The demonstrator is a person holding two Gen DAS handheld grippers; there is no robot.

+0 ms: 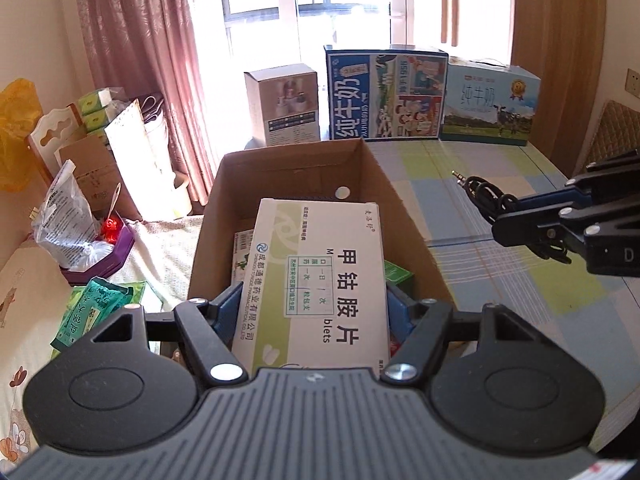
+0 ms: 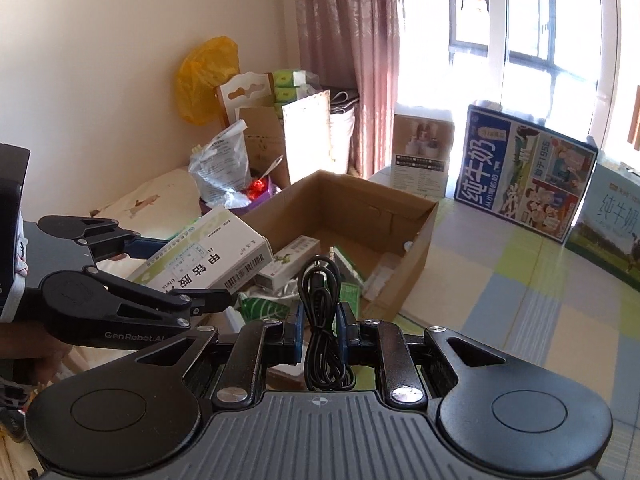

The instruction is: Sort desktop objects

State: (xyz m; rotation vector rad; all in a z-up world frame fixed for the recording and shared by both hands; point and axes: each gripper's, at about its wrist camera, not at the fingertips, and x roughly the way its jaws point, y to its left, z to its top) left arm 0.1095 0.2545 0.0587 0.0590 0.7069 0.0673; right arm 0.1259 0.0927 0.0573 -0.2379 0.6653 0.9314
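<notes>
Two grips, both full. Left gripper [image 1: 314, 308] fingers [image 1: 228, 304] clamped on the long sides of a white medicine box [image 1: 316, 280], printed "甲钴胺片", "blets" and a Chengdu maker's line; held level above the open cardboard box [image 1: 404, 216], front end out over its interior. Same medicine box [image 2: 208, 256] from the right wrist view, barcode on its end face, tilted slightly upward, left gripper [image 2: 188, 272] reaching in from the left edge with "GenRobot.AI" on its housing.

Right gripper [image 2: 318, 320] fingers [image 2: 296, 332] closed on a coiled black audio cable [image 2: 320, 312], jack plug pointing up and forward, loops hanging back toward the palm. From the left wrist view, right gripper [image 1: 516, 216] off to the right of the cardboard box, over the surface, audio cable [image 1: 480, 194] sticking out toward the far end.

Inside the cardboard box [image 2: 416, 232]: several smaller packs, green and white, lettering too small to read.

Beyond, checked surface [image 1: 480, 280] in blue, green and yellow squares, open on the right side. At its far edge, upright, a small white carton [image 1: 284, 104], a blue milk carton [image 1: 384, 94] marked "纯牛奶" and "1956", and a pale milk carton [image 1: 488, 106] also marked "纯牛奶". Pink curtain [image 1: 152, 60] and bright window behind. Left of the cardboard box, a bed with clutter, green packet [image 1: 96, 312] near its edge.
</notes>
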